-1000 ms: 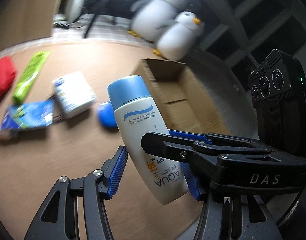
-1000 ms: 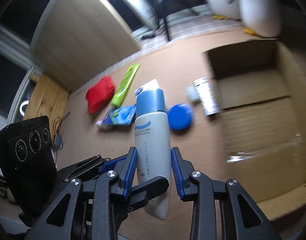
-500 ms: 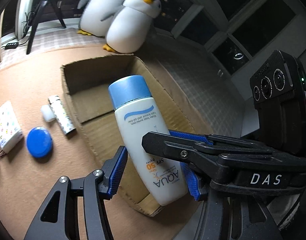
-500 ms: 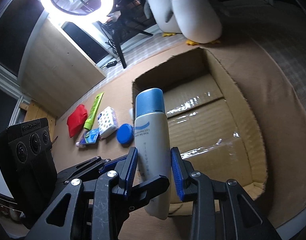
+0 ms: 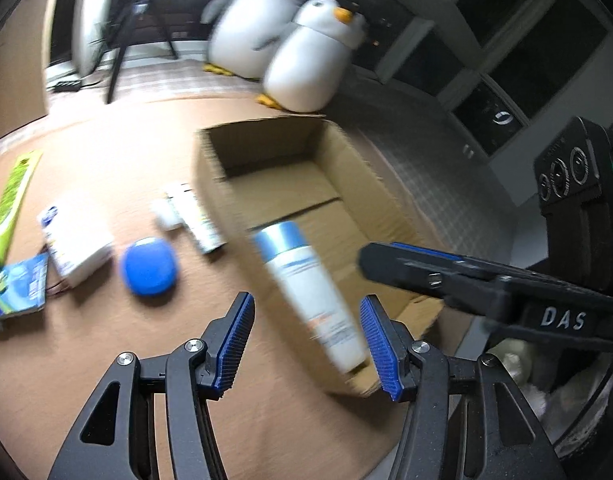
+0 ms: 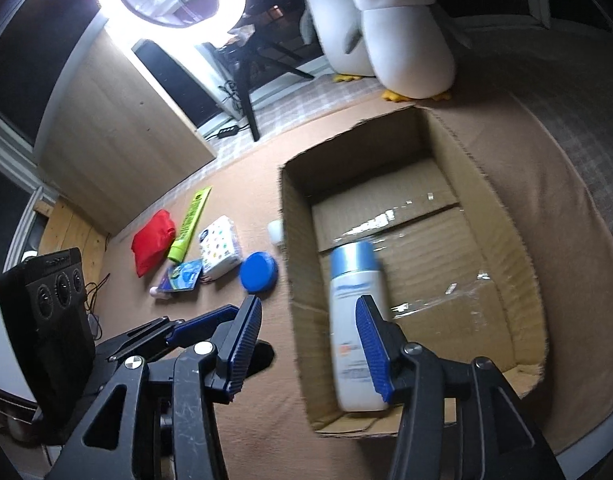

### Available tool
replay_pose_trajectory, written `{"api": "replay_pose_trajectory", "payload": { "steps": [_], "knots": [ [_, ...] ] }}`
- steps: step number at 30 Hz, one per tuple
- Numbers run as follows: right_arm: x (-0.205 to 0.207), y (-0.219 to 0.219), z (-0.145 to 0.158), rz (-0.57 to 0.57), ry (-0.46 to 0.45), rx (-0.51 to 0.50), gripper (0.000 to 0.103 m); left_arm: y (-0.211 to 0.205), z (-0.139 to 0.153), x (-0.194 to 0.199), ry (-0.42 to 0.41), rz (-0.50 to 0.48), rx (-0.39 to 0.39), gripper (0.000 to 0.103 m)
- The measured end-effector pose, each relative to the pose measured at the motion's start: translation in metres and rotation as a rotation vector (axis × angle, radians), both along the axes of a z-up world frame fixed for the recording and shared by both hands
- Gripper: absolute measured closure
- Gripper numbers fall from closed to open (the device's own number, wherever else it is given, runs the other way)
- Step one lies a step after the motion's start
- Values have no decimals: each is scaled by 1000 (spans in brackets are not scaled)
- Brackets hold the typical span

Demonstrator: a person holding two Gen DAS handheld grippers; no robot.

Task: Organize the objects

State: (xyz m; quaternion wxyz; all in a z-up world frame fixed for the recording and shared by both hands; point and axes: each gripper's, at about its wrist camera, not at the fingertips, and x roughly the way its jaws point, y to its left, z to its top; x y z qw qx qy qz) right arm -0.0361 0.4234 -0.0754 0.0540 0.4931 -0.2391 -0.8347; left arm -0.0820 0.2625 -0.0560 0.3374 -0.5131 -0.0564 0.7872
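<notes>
Objects waiting to be sorted lie on a brown floor mat (image 6: 234, 432), beside an open brown cardboard box (image 6: 296, 320). One is in: a white plastic lotion bottle with a pale blue cap (image 6: 356, 312) is inside the box, close to its near left corner, blurred, so I cannot tell whether it has settled on the box bottom.

Both grippers are spread wide and grasp nothing. The left gripper (image 5: 306, 344) has its blue-padded fingers (image 5: 236, 340) either side of the bottle without touching it; the right gripper (image 6: 310, 348) stands over the box's near wall.

Left outside, by my judgement, are six or so things. Near the box's left wall lie a round blue lidded tin (image 6: 258, 271) and a small white tube with a white cap (image 5: 194, 220). Further left are a white carton with coloured dots (image 6: 222, 250), a blue printed sachet (image 6: 182, 276), a long lime-green tube (image 6: 188, 226) and a red fabric pouch (image 6: 152, 242). So the task looks barely begun.

Writing: "DAS" in white on the right gripper's black body in the left view. The bottle's label carries an orange mark and grey lines, too blurred to read. Print on the other packs is illegible.
</notes>
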Motion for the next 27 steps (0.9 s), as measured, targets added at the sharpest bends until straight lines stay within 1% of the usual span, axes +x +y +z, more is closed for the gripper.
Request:
{"api": "replay_pose_trajectory", "payload": {
  "steps": [5, 7, 9, 12, 13, 15, 18, 21, 25, 27],
  "knots": [
    [1, -21, -2, 13, -7, -11, 58, -54, -12, -15, -27, 97, -36, 43],
    [2, -30, -2, 19, -6, -5, 58, -78, -17, -25, -44, 153, -74, 43],
    [5, -40, -3, 25, -4, -1, 58, -103, -23, -38, -61, 199, -95, 43],
    [7, -51, -5, 28, -11, 5, 58, -137, -30, -57, -81, 244, -122, 43],
    [7, -55, -6, 47, -13, -4, 57, -148, -32, -63, -86, 257, -131, 43],
    [9, -62, -9, 50, -23, -11, 57, -162, -36, -77, -99, 275, -144, 43],
    [11, -69, -12, 50, -34, -8, 57, -177, -45, -100, -126, 306, -148, 43],
    [17, -72, -14, 28, -46, 15, 57, -178, -55, -116, -148, 312, -163, 43],
    [25, -67, -17, -2, -56, 15, 57, -176, -71, -136, -166, 319, -199, 45],
    [30, -64, -18, -15, -62, 21, 57, -174, -77, -147, -174, 317, -203, 45]
  ]
}}
